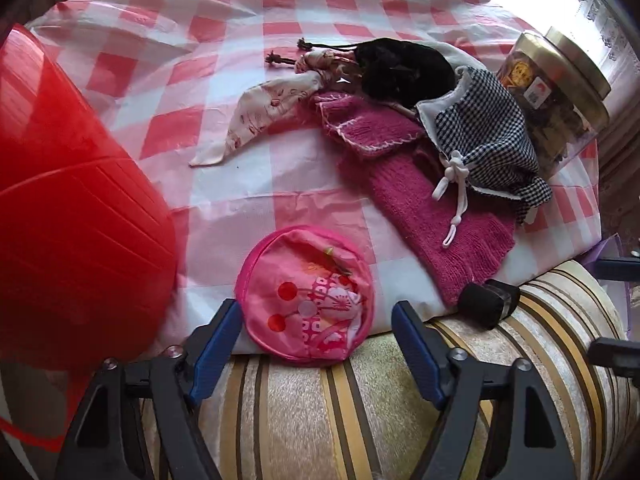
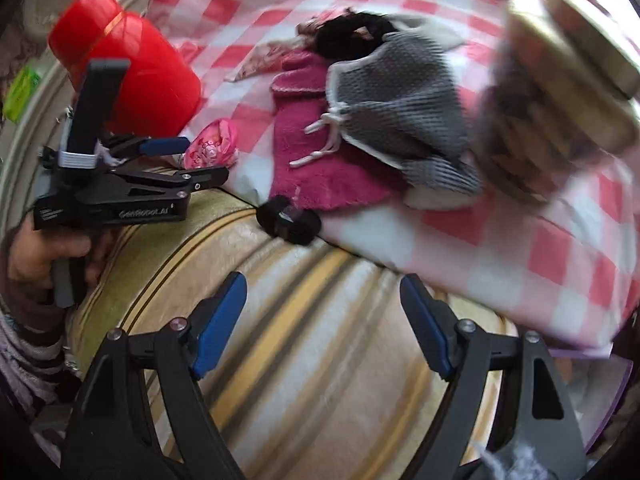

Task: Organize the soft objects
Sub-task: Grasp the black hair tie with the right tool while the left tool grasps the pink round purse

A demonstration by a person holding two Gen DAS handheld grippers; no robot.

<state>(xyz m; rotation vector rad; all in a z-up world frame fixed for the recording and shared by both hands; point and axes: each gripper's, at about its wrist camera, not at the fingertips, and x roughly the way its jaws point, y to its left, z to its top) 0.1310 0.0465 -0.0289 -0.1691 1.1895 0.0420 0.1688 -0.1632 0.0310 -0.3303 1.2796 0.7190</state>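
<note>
My left gripper (image 1: 316, 332) over the round pink pouch (image 1: 306, 294), jaws apart.

The pouch lies between my left fingers at the near edge of the checked cloth (image 1: 224, 92), pads not pressing it. My right gripper (image 2: 322, 320) hangs open and empty over the striped cushion (image 2: 320, 300). Farther right lie a pink knit (image 1: 436, 216), a black-and-white checked bag (image 1: 484, 136) and a jar (image 1: 560, 92); a red bin (image 1: 72, 208) stands left.

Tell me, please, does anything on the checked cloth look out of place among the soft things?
Yes: a hard clear jar with a metal lid lies tilted on its side beside the checked drawstring bag, the only rigid item against the heap of fabrics.
</note>
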